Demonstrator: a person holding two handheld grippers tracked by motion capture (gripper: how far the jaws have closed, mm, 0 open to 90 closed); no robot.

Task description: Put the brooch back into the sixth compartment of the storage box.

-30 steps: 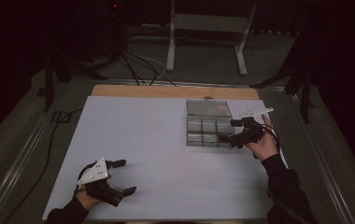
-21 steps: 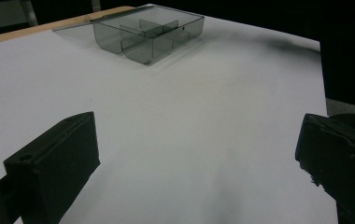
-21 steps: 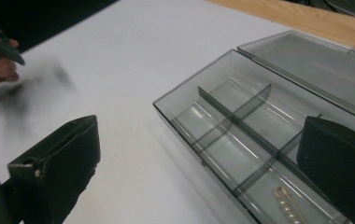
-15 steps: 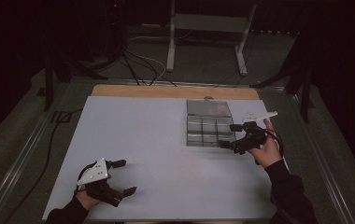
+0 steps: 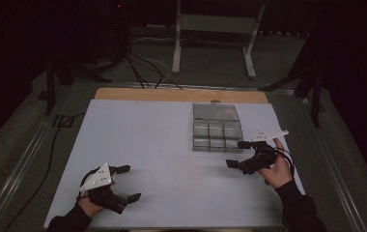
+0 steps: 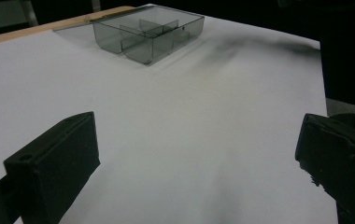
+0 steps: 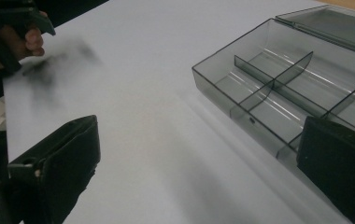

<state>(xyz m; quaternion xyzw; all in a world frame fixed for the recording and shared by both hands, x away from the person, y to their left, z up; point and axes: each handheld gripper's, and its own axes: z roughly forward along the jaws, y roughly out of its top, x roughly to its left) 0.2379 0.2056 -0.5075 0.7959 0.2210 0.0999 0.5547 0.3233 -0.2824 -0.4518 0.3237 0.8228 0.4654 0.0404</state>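
Note:
A clear grey divided box [image 5: 217,127] with its lid open lies on the white table top [image 5: 162,145] at the right of middle; its compartments look bare. The same box [image 6: 148,31] is far off in the left gripper view, and the box [image 7: 306,88] is close at the right in the right gripper view. My right gripper [image 5: 238,154] hovers just in front of the box's near right corner, jaws wide apart, holding nothing. My left gripper [image 5: 128,183] rests near the front left of the table, also open and holding nothing.
A wooden strip [image 5: 181,95] runs along the table's far edge. Cables [image 5: 143,72] and a metal stand [image 5: 215,29] are on the dark floor behind. A cable [image 5: 51,150] trails down the left side. The other hand [image 7: 17,37] is seen far off in the right gripper view.
My right gripper has drawn back from over the box toward the near side and turned to point left. The left gripper has stayed put.

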